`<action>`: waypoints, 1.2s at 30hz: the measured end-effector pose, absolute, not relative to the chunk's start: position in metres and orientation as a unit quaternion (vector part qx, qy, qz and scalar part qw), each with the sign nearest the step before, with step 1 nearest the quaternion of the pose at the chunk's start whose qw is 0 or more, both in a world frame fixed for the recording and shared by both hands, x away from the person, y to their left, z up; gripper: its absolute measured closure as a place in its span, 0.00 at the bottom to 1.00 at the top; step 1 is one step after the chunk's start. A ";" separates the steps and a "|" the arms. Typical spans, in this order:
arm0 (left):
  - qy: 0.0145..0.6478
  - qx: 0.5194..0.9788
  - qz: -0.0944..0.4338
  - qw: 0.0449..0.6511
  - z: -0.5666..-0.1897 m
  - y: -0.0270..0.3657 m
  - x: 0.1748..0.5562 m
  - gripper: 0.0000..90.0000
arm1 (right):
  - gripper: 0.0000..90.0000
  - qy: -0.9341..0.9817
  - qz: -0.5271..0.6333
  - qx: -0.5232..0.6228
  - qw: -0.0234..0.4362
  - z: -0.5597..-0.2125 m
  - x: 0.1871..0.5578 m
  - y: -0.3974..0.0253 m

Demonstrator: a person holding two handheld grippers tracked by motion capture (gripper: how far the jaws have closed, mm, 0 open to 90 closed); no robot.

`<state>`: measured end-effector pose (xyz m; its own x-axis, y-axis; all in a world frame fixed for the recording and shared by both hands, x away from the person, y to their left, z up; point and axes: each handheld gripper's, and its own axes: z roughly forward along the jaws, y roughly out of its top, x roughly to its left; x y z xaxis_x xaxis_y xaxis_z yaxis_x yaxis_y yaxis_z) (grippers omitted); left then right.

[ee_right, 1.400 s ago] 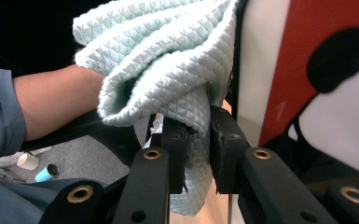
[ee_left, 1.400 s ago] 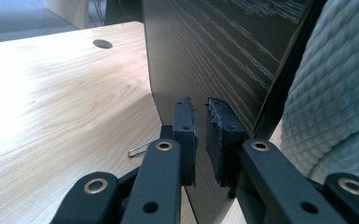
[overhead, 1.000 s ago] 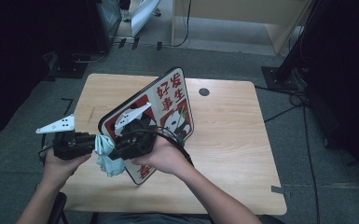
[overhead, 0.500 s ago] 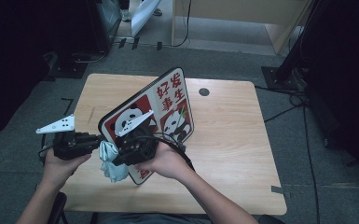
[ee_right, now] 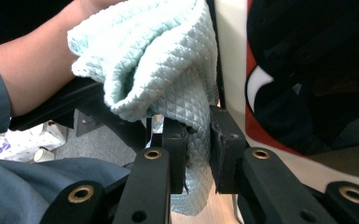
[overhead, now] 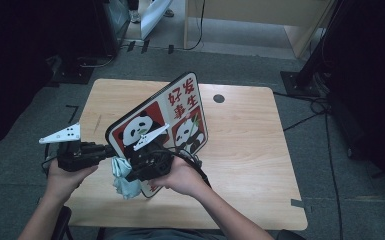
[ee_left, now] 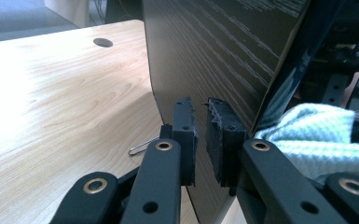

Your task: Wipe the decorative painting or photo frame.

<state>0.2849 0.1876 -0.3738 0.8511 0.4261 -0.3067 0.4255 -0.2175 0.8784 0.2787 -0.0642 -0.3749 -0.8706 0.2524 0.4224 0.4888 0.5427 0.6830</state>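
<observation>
- Two grippers meet at the near-left part of the wooden table (overhead: 250,150) in the high view. The left gripper (overhead: 105,150) sits at the near-left edge of a tilted panda board (overhead: 180,112). The right gripper (overhead: 132,172) is just beside it, with a pale blue cloth (overhead: 122,180) bunched between them.
- Left gripper view: the left gripper (ee_left: 200,128) has its jaws nearly pressed together on the board's (ee_left: 214,51) thin edge; the dark back faces the camera. The cloth (ee_left: 317,140) lies at right. A small metal pin (ee_left: 142,145) lies on the table (ee_left: 51,93).
- Right gripper view: the right gripper (ee_right: 196,140) pinches the quilted cloth (ee_right: 168,60) between its jaws. The board's (ee_right: 307,70) printed face stands at right. A forearm (ee_right: 32,70) is at left.
</observation>
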 end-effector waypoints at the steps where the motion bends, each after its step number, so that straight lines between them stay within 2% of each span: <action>1: 0.273 0.780 0.000 0.563 -0.374 0.188 0.285 0.91 | 0.87 -0.867 -0.428 -0.214 0.139 -0.377 0.279 -0.065; 36: 0.269 0.785 0.001 0.558 -0.374 0.184 0.283 0.91 | 0.87 -0.868 -0.396 -0.251 0.165 -0.431 0.274 -0.082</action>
<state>0.2827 0.1839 -0.3742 0.8548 0.4239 -0.2994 0.4221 -0.2323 0.8763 0.2736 -0.0818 -0.4309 -0.8193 0.3049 0.4856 0.5667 0.5601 0.6043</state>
